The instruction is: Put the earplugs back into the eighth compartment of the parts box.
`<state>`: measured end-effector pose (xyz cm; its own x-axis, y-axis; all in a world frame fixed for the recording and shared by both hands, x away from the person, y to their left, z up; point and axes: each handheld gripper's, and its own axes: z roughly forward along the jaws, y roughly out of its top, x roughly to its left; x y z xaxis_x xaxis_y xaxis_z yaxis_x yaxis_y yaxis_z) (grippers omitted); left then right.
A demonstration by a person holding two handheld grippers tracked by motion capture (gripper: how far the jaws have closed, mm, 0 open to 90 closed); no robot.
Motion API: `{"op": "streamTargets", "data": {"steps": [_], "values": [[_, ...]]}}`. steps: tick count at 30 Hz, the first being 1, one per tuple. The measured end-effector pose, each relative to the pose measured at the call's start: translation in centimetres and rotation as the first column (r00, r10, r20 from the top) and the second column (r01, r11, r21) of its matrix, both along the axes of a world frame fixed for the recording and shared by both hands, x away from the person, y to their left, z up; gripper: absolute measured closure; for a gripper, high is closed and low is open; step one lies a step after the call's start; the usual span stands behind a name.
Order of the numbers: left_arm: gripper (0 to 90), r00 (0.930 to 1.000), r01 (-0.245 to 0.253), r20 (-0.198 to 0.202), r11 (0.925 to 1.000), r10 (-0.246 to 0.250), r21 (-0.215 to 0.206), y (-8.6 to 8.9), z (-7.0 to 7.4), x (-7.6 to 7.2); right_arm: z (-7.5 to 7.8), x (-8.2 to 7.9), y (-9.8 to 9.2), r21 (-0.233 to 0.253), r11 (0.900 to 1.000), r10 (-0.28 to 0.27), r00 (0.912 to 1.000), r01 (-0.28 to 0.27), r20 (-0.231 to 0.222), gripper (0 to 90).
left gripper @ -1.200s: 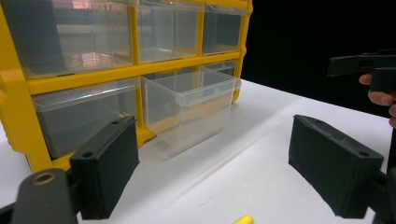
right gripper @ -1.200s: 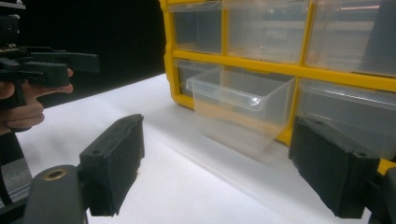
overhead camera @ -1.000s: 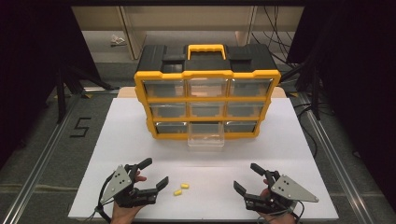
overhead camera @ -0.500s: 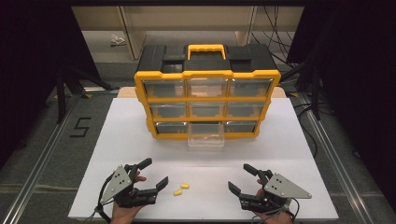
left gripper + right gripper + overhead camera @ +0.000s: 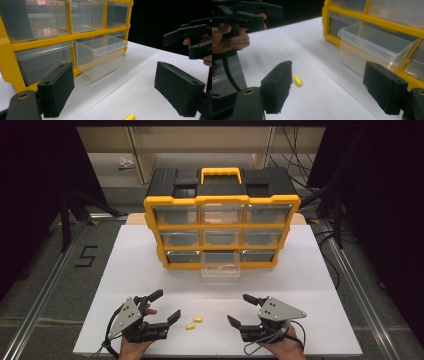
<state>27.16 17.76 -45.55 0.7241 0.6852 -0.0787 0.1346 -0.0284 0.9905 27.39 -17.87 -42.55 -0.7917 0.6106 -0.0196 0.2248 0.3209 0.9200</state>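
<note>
High view: I see my right gripper point(image 5: 245, 309) shifted leftward from its place a second ago, now nearer the two small yellow pieces point(image 5: 193, 322) on the white table point(image 5: 320, 285). My left gripper point(image 5: 163, 306) holds the same spot as before. Both pairs of jaws stand wide apart with nothing between them. The yellow pieces lie on the table between the two grippers, touching neither, closer to the left one. Behind them stands the yellow-and-black drawer organizer point(image 5: 222, 222); its bottom middle clear drawer point(image 5: 220, 271) is pulled out toward me, as it was earlier.

Left gripper view: my left gripper point(image 5: 113, 87) shows its two black pads point(image 5: 58, 87) spread wide. One yellow piece point(image 5: 129, 117) lies at the bottom edge, on the table between the pads and clear of both. The open drawer point(image 5: 100, 56) sits ahead, and my right gripper point(image 5: 192, 37) appears at upper right.

Right gripper view: my right gripper point(image 5: 329, 86) also has its pads point(image 5: 278, 85) well apart. A yellow piece point(image 5: 297, 80) lies just beside the left-hand pad, not gripped. The open drawer point(image 5: 374, 47) stands ahead at right; my left gripper point(image 5: 249, 15) and hand point(image 5: 229, 37) are at upper left.
</note>
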Motion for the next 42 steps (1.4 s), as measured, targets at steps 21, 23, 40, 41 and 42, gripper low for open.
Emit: {"op": "streamTargets", "data": {"steps": [21,23,40,41,42], "values": [[15.8,1.0000,-0.001,0.009,1.0000,0.001,0.005,-0.1,-0.1,0.0,-1.6,3.1,6.7,-0.292,0.937,0.142,0.9742,-0.189,-0.176,38.6],[15.8,0.9999,-0.001,0.011,1.0000,0.000,0.006,-0.1,0.0,-0.1,-1.8,3.6,7.5,-0.306,0.928,0.157,0.9672,-0.214,-0.199,38.7],[15.8,0.9999,-0.007,0.015,1.0000,0.007,0.002,0.0,0.0,-0.1,-4.5,5.7,11.4,-0.408,0.858,0.194,0.9331,-0.311,-0.303,55.7],[15.8,0.9999,-0.007,0.015,1.0000,0.007,0.001,0.1,0.0,-0.1,-4.6,6.0,11.6,-0.410,0.857,0.194,0.9327,-0.312,-0.304,58.4],[15.8,0.9999,-0.008,0.015,1.0000,0.008,0.001,0.1,0.0,-0.1,-4.7,6.0,11.6,-0.409,0.857,0.195,0.9316,-0.314,-0.307,59.5]]}}
